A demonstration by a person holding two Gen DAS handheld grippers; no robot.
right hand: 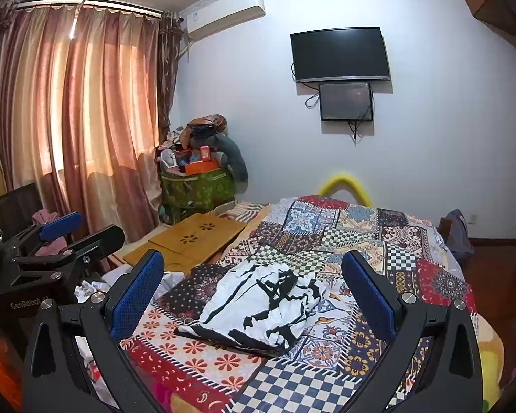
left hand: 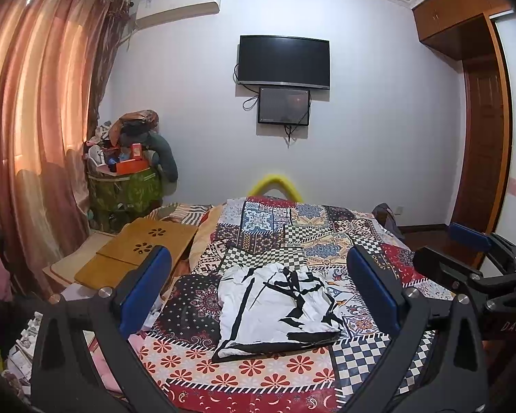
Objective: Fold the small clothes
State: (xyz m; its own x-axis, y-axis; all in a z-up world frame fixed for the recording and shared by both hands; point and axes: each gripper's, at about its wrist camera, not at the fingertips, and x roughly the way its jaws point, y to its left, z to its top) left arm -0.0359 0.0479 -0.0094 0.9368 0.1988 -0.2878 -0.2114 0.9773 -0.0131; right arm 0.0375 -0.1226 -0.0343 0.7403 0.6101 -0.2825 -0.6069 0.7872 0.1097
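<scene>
Both grippers, left gripper [left hand: 258, 292] and right gripper [right hand: 254, 296], hover spread and empty above a folded shirt [left hand: 275, 309]; a careless pinch could undo its folds.

My right gripper [right hand: 253, 287]: jaws wide apart, holding nothing, above a white-and-black garment [right hand: 258, 309] lying folded on the patchwork quilt [right hand: 412, 268]. My left gripper [right hand: 70, 230]: left edge, open.

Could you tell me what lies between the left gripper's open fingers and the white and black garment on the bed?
Only the patchwork bedspread: the left wrist view shows nothing else between the left gripper and the white and black garment.
</scene>
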